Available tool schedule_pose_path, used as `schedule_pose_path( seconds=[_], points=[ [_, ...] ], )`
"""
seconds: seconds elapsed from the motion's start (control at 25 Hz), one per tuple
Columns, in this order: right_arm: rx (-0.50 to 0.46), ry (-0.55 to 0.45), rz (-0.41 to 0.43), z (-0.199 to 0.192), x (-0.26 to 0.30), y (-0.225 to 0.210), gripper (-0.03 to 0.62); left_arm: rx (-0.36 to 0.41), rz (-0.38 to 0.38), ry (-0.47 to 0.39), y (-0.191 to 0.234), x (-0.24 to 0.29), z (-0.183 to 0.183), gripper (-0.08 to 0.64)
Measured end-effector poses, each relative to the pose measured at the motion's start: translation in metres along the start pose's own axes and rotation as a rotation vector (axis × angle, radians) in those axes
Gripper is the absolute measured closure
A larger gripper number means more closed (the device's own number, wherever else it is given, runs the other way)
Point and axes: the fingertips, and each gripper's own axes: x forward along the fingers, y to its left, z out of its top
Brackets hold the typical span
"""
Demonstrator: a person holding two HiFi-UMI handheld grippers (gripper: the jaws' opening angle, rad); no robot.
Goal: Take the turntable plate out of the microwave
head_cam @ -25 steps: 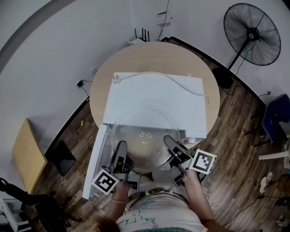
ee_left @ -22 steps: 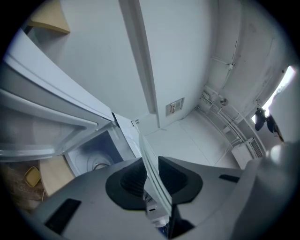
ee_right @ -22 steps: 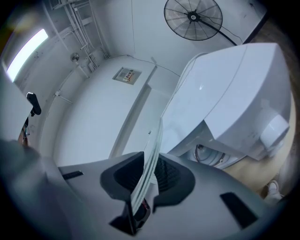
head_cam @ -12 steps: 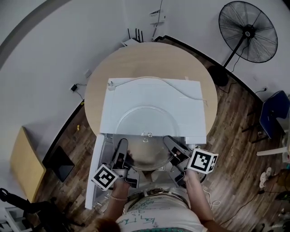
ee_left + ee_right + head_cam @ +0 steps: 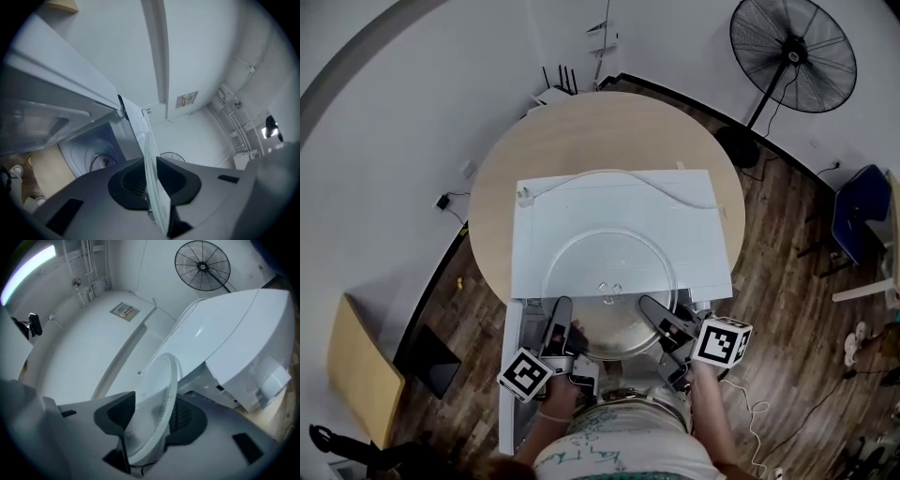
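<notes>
The clear glass turntable plate (image 5: 609, 277) lies flat over the top of the white microwave (image 5: 581, 206), its near rim sticking out past the front edge. My left gripper (image 5: 560, 314) grips the near-left rim; in the left gripper view the plate (image 5: 148, 150) runs edge-on between the closing jaws of that gripper (image 5: 151, 183), pads against it. My right gripper (image 5: 656, 314) is at the near-right rim. In the right gripper view the plate (image 5: 157, 390) stands between the opening jaws of that gripper (image 5: 153, 420), with a gap showing at one pad.
The microwave stands on a round wooden table (image 5: 609, 122), its door (image 5: 511, 375) swung open at the left beside my left hand. A white cable (image 5: 623, 176) lies across its top. A standing fan (image 5: 792, 56) and a blue chair (image 5: 853, 225) are at the right.
The plate has moved away from me and further over the microwave top, both grippers going with it. The right jaws have spread on the rim.
</notes>
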Motion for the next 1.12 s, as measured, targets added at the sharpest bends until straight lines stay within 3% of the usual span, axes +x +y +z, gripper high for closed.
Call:
schedule_pose_path(
  seconds=[0.16,0.32,0.36,0.48,0.56,0.6,0.72,0.88,1.0,1.12],
  points=[
    [-0.023,-0.011,0.042,-0.003,-0.006,0.004,0.35,-0.026,-0.012,-0.011,-0.002,0.002,-0.001,0.508],
    [0.008,0.03,0.052,-0.016,-0.019,-0.001,0.345,-0.034,-0.004,-0.022,0.0,0.002,0.0,0.509],
    [0.022,0.064,0.071,-0.023,-0.022,0.001,0.353,-0.034,-0.002,-0.022,0.0,0.002,0.0,0.509],
    [0.082,0.139,0.142,-0.042,-0.022,0.012,0.473,-0.028,-0.003,-0.021,0.0,0.002,0.002,0.509],
    [0.112,0.13,0.133,-0.045,-0.02,0.011,0.532,-0.026,-0.008,-0.016,-0.001,0.002,0.002,0.509],
    [0.12,0.12,0.122,-0.045,-0.02,0.009,0.53,-0.011,-0.006,-0.007,0.0,0.002,0.0,0.509],
    [0.124,0.092,0.106,-0.043,-0.021,0.008,0.538,0.117,0.039,0.048,0.01,-0.003,-0.003,0.495],
    [0.123,0.072,0.104,-0.042,-0.019,0.011,0.541,0.348,0.034,0.136,0.003,-0.002,-0.002,0.371],
    [0.197,0.021,0.153,-0.037,-0.014,0.018,0.551,0.43,0.026,0.164,-0.002,-0.002,-0.001,0.333],
    [0.216,-0.017,0.147,-0.033,-0.012,0.016,0.551,0.464,0.029,0.167,-0.003,-0.008,0.003,0.322]
  ],
)
